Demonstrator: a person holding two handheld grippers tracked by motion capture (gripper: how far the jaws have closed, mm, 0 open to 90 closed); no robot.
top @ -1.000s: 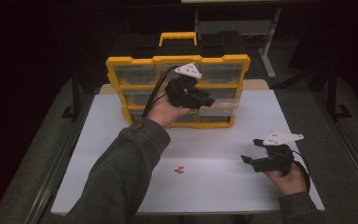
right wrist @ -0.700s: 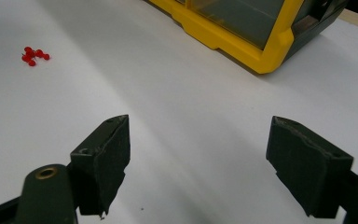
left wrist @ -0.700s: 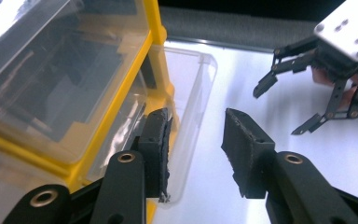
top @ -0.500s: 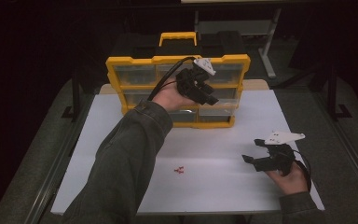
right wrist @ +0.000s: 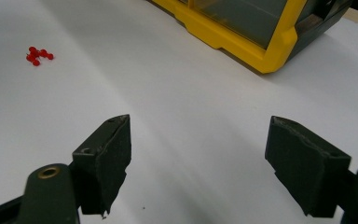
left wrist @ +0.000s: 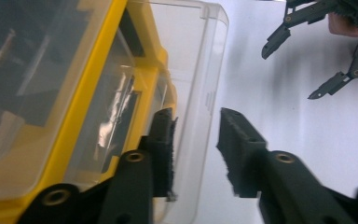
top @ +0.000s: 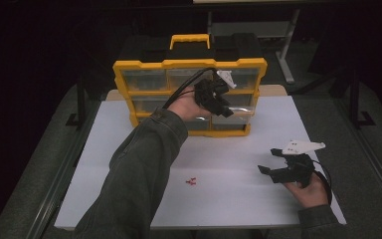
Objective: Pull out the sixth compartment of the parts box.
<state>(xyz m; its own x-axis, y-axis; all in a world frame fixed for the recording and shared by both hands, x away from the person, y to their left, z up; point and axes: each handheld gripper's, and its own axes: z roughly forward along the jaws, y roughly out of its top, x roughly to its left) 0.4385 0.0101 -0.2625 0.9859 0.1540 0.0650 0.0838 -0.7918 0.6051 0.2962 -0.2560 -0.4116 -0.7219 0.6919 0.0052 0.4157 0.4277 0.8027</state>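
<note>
Your left hand-held gripper [left wrist: 196,149], jaws just closing around a clear drawer [left wrist: 200,84] front at centre frame; no readable labels; right hand-held gripper [right wrist: 198,158] wide open, empty

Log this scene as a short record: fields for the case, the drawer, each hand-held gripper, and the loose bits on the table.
case: yellow organizer, upright at the table's far edge
drawer: clear drawer, pulled partway out of the case
left hand-held gripper: jaws just closing, astride the drawer's front wall, one pad touching it, the other apart
right hand-held gripper: open, holding nothing, low over the table
loose bits: red pins, mid-table
</note>
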